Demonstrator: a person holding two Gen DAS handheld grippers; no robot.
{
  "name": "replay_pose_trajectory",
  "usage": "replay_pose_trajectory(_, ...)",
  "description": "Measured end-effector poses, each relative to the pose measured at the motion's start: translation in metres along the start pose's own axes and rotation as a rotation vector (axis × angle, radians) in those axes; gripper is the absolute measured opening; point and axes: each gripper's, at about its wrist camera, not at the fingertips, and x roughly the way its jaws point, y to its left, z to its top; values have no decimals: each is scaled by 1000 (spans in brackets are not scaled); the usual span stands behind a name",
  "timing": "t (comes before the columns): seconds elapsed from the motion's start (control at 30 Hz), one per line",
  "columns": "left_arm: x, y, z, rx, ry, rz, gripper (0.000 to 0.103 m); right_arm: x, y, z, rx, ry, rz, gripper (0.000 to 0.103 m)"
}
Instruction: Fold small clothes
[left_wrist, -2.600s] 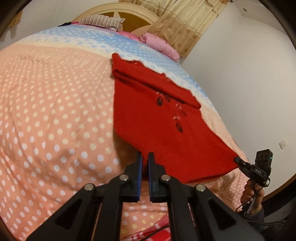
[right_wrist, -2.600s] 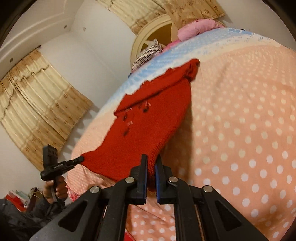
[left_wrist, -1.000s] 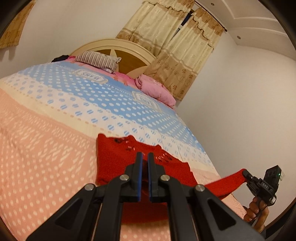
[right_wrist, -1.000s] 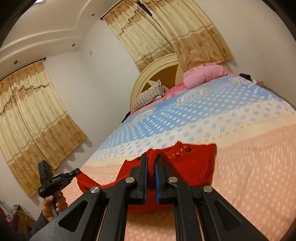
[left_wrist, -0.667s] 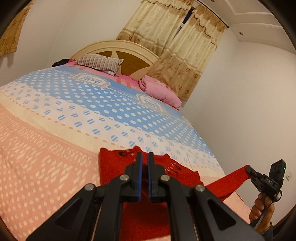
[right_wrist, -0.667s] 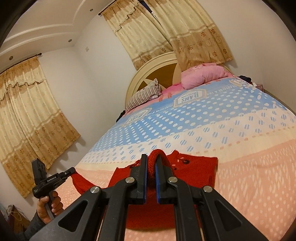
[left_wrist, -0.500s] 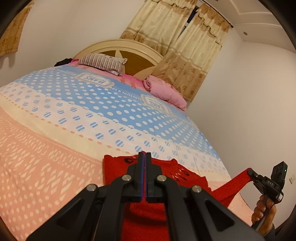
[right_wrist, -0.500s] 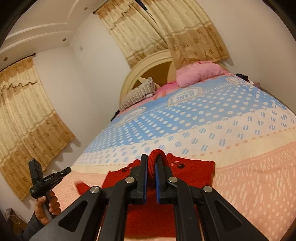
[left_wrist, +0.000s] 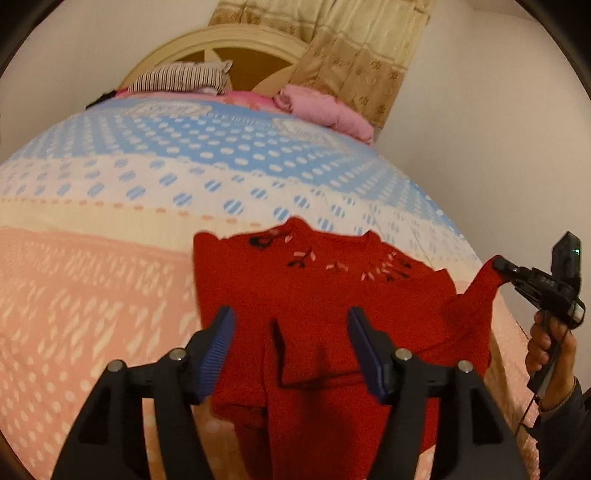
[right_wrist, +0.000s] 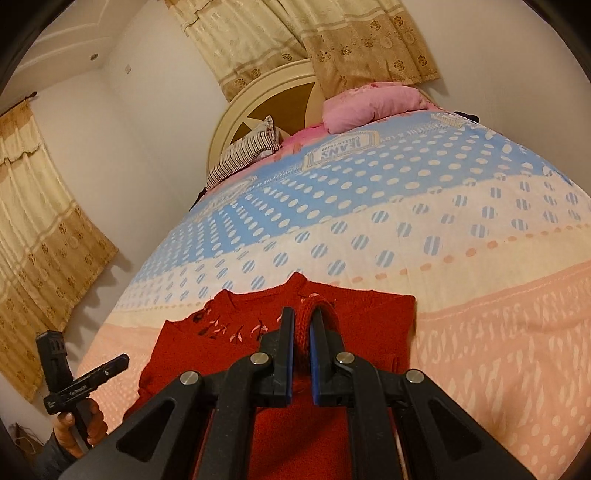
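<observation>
A small red knitted sweater (left_wrist: 317, 295) with dark and pink embroidery lies folded over itself on the polka-dot bed. My left gripper (left_wrist: 290, 336) hovers just above it, jaws wide open and empty. My right gripper (right_wrist: 302, 332) is shut on the sweater's ribbed hem (right_wrist: 316, 310) and holds that corner lifted. In the left wrist view the right gripper (left_wrist: 506, 267) pinches a raised corner at the right. In the right wrist view the left gripper (right_wrist: 122, 360) sits at the lower left, beside the sweater (right_wrist: 369, 325).
The bedspread (left_wrist: 110, 258) is peach near me, cream, then blue toward the headboard (left_wrist: 221, 40). A striped pillow (left_wrist: 184, 77) and a pink pillow (left_wrist: 325, 110) lie at the head. Walls and curtains (right_wrist: 44, 221) flank the bed.
Both grippers carried the hem up and over toward the neckline. My left gripper has opened and let its corner drop onto the sweater. The right still holds its corner.
</observation>
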Motion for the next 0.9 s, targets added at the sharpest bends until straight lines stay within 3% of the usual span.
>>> replay_pose_trajectory(0.1, 8, -1, -2, -27, 33, -22, 64, -2, 3, -4, -6, 4, 4, 6)
replay_pose_trajectory(0.17, 14, -8, -5, 1, 55, -17, 54, -4, 5, -5, -19, 3, 0, 6)
replay_pose_trajectory(0.23, 21, -15, -11, 37, 87, -3, 26, -6, 6, -7, -26, 4, -3, 6)
replay_pose_trajectory(0.3, 24, -15, -16, 51, 105, 4, 8, -7, 4, -10, -20, 7, -3, 6)
replay_pose_trajectory(0.5, -1, -10, -12, 13, 37, -43, 7, -17, -1, -14, -10, -3, -5, 6)
replay_pose_trajectory(0.73, -33, -4, 21, -52, -86, -87, 7, -29, 4, 0, -10, -44, 5, 6)
replay_pose_trajectory(0.9, -21, 3, 48, -73, -111, -50, 7, -14, 10, 22, -13, -49, 6, 6)
